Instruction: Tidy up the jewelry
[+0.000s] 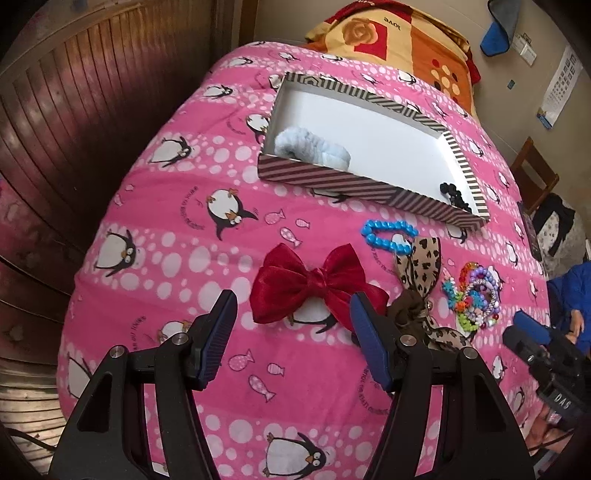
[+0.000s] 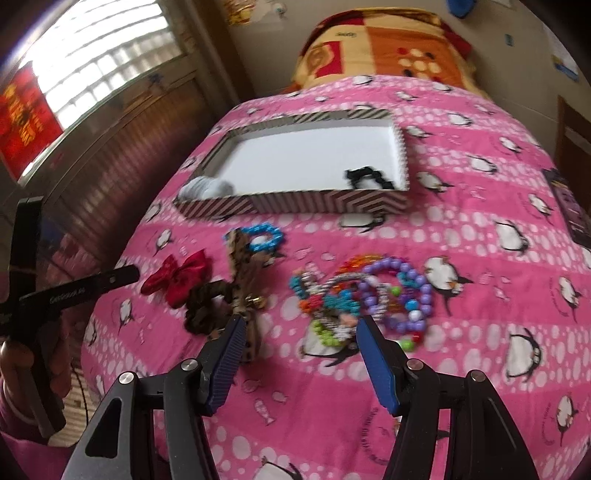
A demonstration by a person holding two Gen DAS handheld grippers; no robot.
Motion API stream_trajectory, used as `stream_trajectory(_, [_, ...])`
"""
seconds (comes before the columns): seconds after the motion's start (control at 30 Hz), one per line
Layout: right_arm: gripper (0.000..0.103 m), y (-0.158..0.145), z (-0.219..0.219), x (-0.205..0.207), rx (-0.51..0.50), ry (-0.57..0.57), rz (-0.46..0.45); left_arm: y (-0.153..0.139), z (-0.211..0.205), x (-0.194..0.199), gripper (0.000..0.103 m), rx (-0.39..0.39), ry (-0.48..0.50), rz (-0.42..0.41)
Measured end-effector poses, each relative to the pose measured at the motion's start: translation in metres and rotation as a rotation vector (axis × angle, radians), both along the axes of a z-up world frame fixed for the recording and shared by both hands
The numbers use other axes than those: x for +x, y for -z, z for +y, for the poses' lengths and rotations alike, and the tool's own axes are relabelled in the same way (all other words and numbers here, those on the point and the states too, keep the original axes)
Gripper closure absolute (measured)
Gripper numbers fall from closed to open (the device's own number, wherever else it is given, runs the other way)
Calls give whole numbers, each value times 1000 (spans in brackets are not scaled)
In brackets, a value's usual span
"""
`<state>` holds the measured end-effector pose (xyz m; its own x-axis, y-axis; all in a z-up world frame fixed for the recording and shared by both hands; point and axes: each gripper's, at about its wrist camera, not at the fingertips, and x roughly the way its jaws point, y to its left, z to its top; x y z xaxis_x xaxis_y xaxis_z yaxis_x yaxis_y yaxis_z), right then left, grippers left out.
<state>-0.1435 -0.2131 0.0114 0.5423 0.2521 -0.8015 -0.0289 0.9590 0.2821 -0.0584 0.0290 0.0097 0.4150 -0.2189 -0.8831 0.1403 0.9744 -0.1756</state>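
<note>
The left claw [image 1: 293,317] is wide apart and holds nothing; it hangs just over the pink penguin blanket [image 1: 177,266] of the bed, and its blue pads [image 1: 218,332] frame the red bow [image 1: 314,286]. The right claw [image 2: 301,334] is also wide apart and empty, above the same blanket, just before the heap of colourful bead bracelets [image 2: 369,295].

I take the striped box [image 1: 317,181] as the landmark. All the loose pieces lie on the blanket on the near side of this box. The red bow is nearest to the left claw, well before the near wall of the box. Beside the bow, to its right, lies the leopard-print ribbon scrunchie [image 1: 421,269], whose brown part touches the right pad in the left wrist view. The heap of bead bracelets lies further right of it. The blue bead bracelet [image 1: 388,234] lies closest to the box, just before its near wall, and touches the top of the leopard ribbon.

Inside the box, a pale blue fluffy scrunchie [image 1: 310,144] rests in the near left corner. A black scrunchie [image 1: 454,194] rests in the near right corner. Behind the box lies a folded orange and red blanket [image 1: 391,33].
</note>
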Motion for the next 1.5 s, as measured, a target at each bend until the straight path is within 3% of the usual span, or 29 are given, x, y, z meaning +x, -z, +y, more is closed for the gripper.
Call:
stream_trajectory(0.23, [44,14,38,18,15,-112,10,11,9,12,39,-23,-62,63])
stream_trajectory(0.4, [56,31,62,41,-45,-163,36,14,13,14,39,-30,-64,80])
stream_trajectory(0.57, [60,50,75,61,-75,-192,75,21,9,16,39,-28,-65,110])
stream_trajectory(0.77, [72,57,73,68,-99,-212,98,31,4,30,39,-63,-136,155])
stream_trajectory(1.0, [72,59,58,61,-78,-229,129,47,-11,46,39,-82,-208,213])
stream_trajectory(1.13, [72,60,56,60,-67,-249,118,50,-16,47,40,-70,-218,191])
stream_trajectory(1.2, [72,61,53,61,-45,-247,117,51,-17,48,47,-67,-205,176])
stream_trajectory(1.23, [72,61,52,61,-39,-247,116,50,-18,48,65,-51,-194,168])
stream_trajectory(1.33, [73,59,51,60,-29,-247,104,48,-15,49,85,-64,-169,164])
stream_trajectory(1.43, [74,50,49,57,-15,-257,84,40,-7,48,95,-91,-169,153])
stream_trajectory(1.5, [74,42,49,56,-18,-262,65,32,-4,46,96,-94,-165,132])
